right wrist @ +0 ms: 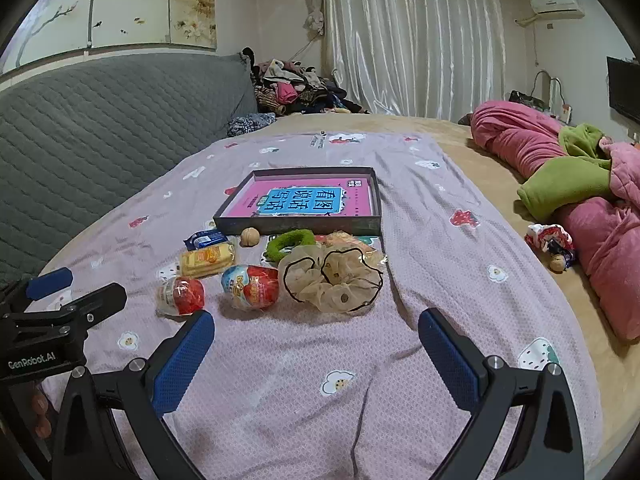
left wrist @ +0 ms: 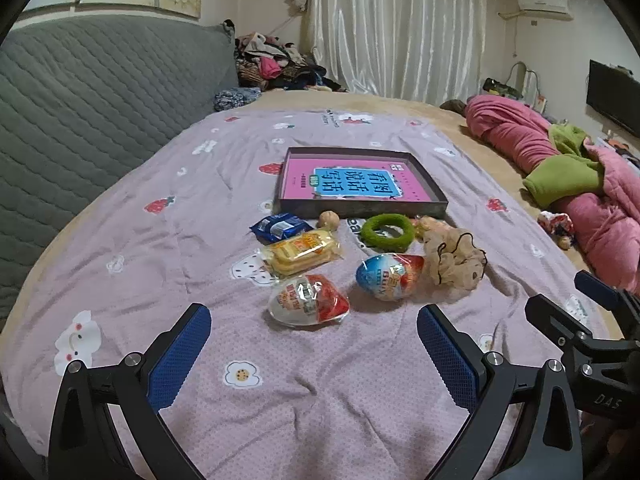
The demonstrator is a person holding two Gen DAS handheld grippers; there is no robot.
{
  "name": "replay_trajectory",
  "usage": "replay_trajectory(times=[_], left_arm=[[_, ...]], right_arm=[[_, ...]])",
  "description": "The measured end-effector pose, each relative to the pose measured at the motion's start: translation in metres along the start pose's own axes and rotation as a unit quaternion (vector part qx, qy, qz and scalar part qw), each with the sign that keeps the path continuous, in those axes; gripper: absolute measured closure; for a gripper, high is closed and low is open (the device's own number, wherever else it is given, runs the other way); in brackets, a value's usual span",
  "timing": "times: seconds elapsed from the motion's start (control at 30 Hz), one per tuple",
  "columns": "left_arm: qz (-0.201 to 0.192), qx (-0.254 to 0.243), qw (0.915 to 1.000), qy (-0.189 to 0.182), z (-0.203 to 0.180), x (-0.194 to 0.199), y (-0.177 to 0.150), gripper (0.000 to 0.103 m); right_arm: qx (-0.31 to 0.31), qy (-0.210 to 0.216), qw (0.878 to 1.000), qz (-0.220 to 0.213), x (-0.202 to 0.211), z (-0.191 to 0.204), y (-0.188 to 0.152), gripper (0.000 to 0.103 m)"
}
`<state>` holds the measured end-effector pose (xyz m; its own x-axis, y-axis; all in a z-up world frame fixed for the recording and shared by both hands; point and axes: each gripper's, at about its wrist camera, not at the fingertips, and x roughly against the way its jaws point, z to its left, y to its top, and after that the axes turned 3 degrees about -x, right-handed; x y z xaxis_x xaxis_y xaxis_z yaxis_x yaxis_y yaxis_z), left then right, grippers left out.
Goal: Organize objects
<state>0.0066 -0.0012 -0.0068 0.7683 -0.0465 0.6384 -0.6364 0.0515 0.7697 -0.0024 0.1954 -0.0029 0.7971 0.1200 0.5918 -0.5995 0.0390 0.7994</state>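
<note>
Nothing gathered yet: left gripper (left wrist: 314,342) and right gripper (right wrist: 316,344) gaping, empty (likely scrunchie (right wrist: 334,280) into tray (right wrist: 296,225) next)

The left tongs (left wrist: 314,354) fill the bottom of the left wrist view, tilted downward, their two black arms spread wide toward the lower corners and the blue pads (left wrist: 180,360) facing each other with nothing between them. The right tongs (right wrist: 316,356) stand the same way in the right wrist view, blue pads (right wrist: 450,360) wide apart and empty. Each pair shows at the edge of the other's view: the right tongs at lower right, the left tongs at lower left.
</note>
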Motion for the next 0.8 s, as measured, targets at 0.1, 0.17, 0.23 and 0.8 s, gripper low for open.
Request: replay_trajectory(times=[0.1, 0.17, 0.23, 0.8], left_arm=[[0.002, 0.000, 1.0000, -0.002, -0.0002, -0.0015, 0.0003, 0.000], [0.001, -0.002, 1.0000, 0.001, -0.0004, -0.0014, 0.0002, 0.000], [0.003, 0.000, 1.0000, -0.002, -0.0009, -0.0021, -0.0005, 0.000], [-0.003, -0.003, 1.0000, 0.006, -0.0002, 0.0026, -0.0007, 0.000]], right_arm=[[-0.001, 0.001, 1.000, 0.002, -0.0009, 0.0002, -0.0003, 0.000], [-0.001, -0.002, 1.000, 0.002, -0.0011, 0.0000, 0.0000, 0.000], [-0.002, -0.002, 1.000, 0.001, -0.0007, -0.0009, -0.0002, 0.000], [-0.011, 0.010, 1.000, -0.003, 0.0048, -0.0023, 0.0013, 0.000]])
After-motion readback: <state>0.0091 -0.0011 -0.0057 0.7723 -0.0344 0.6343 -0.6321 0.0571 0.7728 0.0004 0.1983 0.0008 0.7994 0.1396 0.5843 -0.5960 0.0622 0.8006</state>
